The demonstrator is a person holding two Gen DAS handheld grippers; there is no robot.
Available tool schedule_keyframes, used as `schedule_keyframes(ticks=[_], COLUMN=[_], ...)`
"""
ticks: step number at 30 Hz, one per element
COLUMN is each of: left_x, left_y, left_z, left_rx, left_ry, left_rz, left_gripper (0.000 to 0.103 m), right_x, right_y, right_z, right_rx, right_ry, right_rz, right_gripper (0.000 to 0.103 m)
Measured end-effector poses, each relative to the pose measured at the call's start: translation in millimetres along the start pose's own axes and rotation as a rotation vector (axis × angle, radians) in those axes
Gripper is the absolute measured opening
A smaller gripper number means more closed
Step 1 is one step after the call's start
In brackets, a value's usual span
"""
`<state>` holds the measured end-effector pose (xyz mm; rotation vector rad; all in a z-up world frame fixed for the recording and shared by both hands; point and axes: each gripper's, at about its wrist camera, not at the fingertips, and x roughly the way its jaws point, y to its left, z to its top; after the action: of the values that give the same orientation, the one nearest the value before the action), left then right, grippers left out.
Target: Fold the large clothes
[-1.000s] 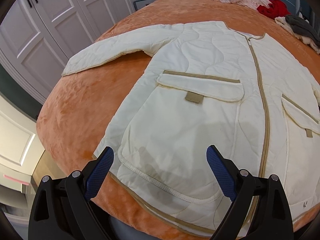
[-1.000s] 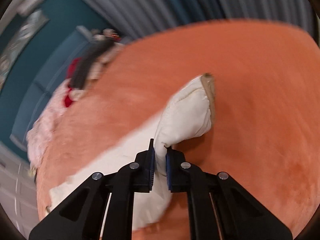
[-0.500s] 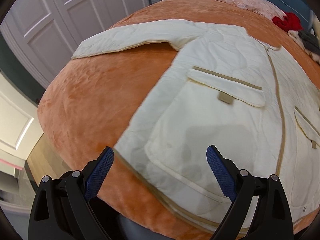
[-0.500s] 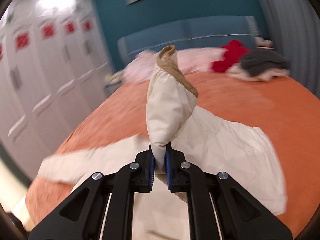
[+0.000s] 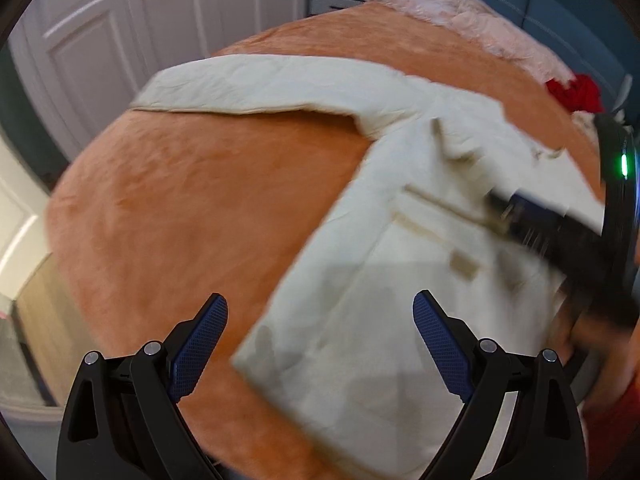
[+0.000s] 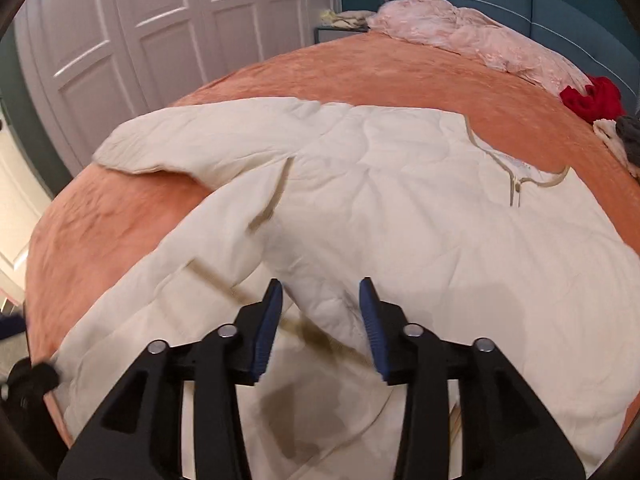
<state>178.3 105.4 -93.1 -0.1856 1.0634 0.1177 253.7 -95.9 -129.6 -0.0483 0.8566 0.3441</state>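
Note:
A cream quilted jacket (image 5: 372, 300) with tan trim lies front up on the orange bed (image 5: 180, 208). Its one sleeve (image 5: 260, 88) stretches out to the left. In the right wrist view the other sleeve (image 6: 320, 312) lies folded across the jacket's (image 6: 460, 232) front, its tan cuff (image 6: 276, 196) pointing away. My right gripper (image 6: 320, 286) hovers just over that sleeve, jaws opening, pads clear of the cloth. My left gripper (image 5: 320, 304) is open and empty above the jacket's lower left corner. The right gripper (image 5: 560, 236) shows as a black blur at the right.
Pink bedding (image 6: 480, 44) lies along the blue headboard. A red garment (image 6: 592, 98) and grey and cream clothes (image 6: 624, 140) sit at the bed's far right. White wardrobe doors (image 6: 160, 40) stand left of the bed, and a nightstand (image 6: 340, 30) beside it.
My right gripper swung the held sleeve from the bed's far side over the jacket and let it go, jaws parting. The left gripper slid towards the jacket's left edge, still open.

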Motion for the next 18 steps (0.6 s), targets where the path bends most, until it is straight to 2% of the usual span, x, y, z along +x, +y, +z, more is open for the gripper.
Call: schedule_keyframes(ticks=[3, 7, 10, 11, 14, 16, 17, 18], left_x=[14.2, 43.1, 67.4, 76.2, 108.6, 113.1, 112.1, 112.2], left_y=[-19.4, -47.4, -66.4, -72.5, -85.9, -87.2, -87.0, -88.4], left_z=[20.9, 49.9, 69.1, 73.5, 82.3, 84.7, 85.5, 87.1], left_rx=[-0.022, -0.077, -0.151, -0.166, -0.221, -0.245, -0.247, -0.238], left_ry=[0.021, 0.049, 0.079, 0.087, 0.140, 0.127, 0.114, 0.113], left_rz=[-0.114, -0.242, -0.330, -0.354, -0.354, -0.330, -0.329, -0.327], left_gripper=[0.092, 0.092, 0.091, 0.091, 0.090, 0.080, 0.066, 0.048], right_x=[-36.4, -77.4, -96.9, -101.6, -111.9, -115.6, -115.6, -115.0], right_y=[-19.3, -72.2, -122.4, -141.2, -184.8, -216.1, -233.4, -244.1], right_z=[-15.3, -40.1, -67.7, -76.2, -93.8, -105.6, -111.7, -116.0], right_rx=[0.088, 0.257, 0.390, 0.441, 0.582, 0.692, 0.754, 0.795], right_ry=[-0.051, -0.077, -0.072, -0.068, -0.085, -0.108, -0.124, -0.132], right_rz=[0.002, -0.064, -0.139, -0.160, -0.177, -0.184, -0.173, -0.172], right_gripper=[0.044, 0.052, 0.052, 0.052, 0.052, 0.053, 0.053, 0.053])
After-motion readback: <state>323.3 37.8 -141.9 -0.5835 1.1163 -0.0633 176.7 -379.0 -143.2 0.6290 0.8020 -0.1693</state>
